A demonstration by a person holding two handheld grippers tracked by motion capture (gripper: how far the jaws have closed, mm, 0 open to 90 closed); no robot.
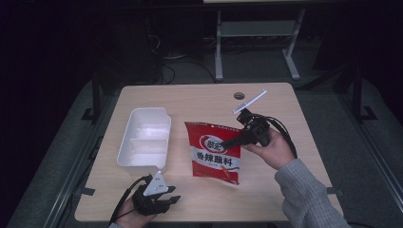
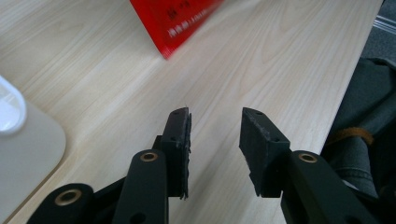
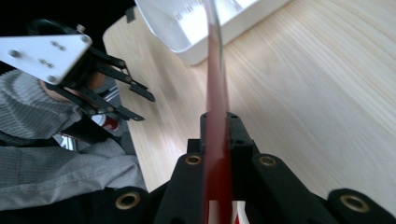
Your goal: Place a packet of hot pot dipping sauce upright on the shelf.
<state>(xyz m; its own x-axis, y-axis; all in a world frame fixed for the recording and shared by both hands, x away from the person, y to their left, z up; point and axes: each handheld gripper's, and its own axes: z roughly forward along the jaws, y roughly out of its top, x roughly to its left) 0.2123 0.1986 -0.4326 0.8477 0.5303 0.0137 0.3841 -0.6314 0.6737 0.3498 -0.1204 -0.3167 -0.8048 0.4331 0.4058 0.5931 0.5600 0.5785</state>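
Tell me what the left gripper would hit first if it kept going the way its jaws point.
Probably the lower corner of the red packet. The left gripper stands open over bare table, with nothing between its jaws, aimed near that corner. Depth is unclear, so it might slide just past it.

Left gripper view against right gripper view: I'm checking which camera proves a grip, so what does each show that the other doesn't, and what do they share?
Left gripper view alone: the left gripper with its own jaws apart and nothing between them, over bare table.

Right gripper view alone: the right gripper shut on the red packet, seen edge-on, plus a grey sleeve.

Both: the light wooden table, the packet, and the white tray.
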